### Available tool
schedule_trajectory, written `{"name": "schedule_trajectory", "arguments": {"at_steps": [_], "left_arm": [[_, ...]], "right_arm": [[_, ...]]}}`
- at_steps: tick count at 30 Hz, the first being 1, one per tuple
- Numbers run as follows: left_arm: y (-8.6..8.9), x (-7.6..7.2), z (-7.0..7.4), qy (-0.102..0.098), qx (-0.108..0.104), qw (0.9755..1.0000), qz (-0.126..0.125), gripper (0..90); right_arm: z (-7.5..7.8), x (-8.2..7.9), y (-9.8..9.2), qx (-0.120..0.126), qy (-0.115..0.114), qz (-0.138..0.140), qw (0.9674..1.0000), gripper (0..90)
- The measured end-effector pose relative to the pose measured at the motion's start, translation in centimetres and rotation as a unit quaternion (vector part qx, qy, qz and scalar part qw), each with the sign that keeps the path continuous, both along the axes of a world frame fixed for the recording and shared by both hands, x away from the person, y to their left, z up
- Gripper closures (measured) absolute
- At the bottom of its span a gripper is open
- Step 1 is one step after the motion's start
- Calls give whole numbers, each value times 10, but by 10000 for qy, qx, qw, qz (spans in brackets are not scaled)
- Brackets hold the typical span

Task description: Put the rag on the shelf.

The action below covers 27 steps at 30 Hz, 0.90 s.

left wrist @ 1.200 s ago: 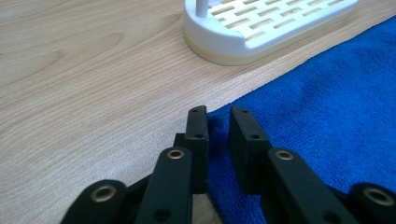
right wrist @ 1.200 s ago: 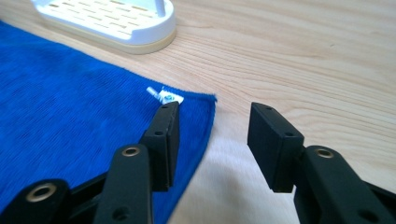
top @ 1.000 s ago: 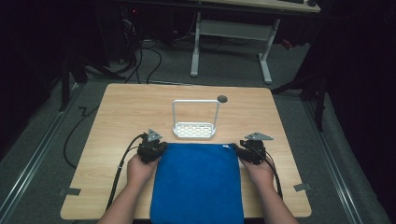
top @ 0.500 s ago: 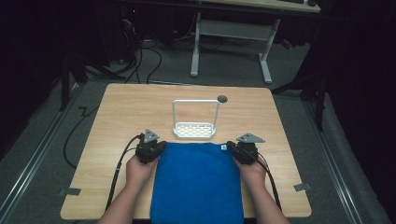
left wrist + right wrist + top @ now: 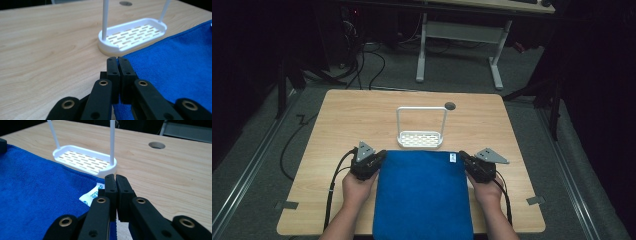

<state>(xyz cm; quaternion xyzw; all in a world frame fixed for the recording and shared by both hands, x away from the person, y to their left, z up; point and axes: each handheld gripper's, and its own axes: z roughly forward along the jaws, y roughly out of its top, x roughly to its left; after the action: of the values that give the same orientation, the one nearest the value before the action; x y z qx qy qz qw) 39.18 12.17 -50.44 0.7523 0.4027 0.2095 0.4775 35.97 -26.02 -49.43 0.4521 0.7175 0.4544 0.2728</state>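
A blue towel (image 5: 422, 195) lies flat on the near half of the wooden table (image 5: 352, 120) and hangs over its front edge. My left gripper (image 5: 379, 158) is shut on the towel's far left corner (image 5: 125, 58). My right gripper (image 5: 462, 156) is shut on the far right corner, beside a small white label (image 5: 91, 195). In the right gripper view a bit of blue cloth (image 5: 113, 227) shows between the closed jaws. A hand holds each gripper from the near side.
A white slotted tray with a tall wire handle (image 5: 421, 139) stands just beyond the towel's far edge, almost touching it. A round cable hole (image 5: 450, 106) sits behind it. A desk frame (image 5: 462, 35) and cables lie on the floor beyond the table.
The right gripper has come in onto the towel's far right corner. Both hands have shifted slightly with the towel's far edge. The white tray has not moved.
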Motion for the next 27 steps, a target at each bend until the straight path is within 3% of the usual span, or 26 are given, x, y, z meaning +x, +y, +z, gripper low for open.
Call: {"name": "schedule_trajectory", "arguments": {"at_steps": [11,20,27], "left_arm": [[5,-13,18,-449,-378,9983,21,887],[6,-19,30,-678,-517,9964,-8,895],[8,-27,52,-1028,-730,9920,19,896]], "right_arm": [[19,-11,8,87,-416,73,9991,890],[32,-21,9,197,-690,83,9974,892],[47,-26,7,266,-927,35,9953,893]]}}
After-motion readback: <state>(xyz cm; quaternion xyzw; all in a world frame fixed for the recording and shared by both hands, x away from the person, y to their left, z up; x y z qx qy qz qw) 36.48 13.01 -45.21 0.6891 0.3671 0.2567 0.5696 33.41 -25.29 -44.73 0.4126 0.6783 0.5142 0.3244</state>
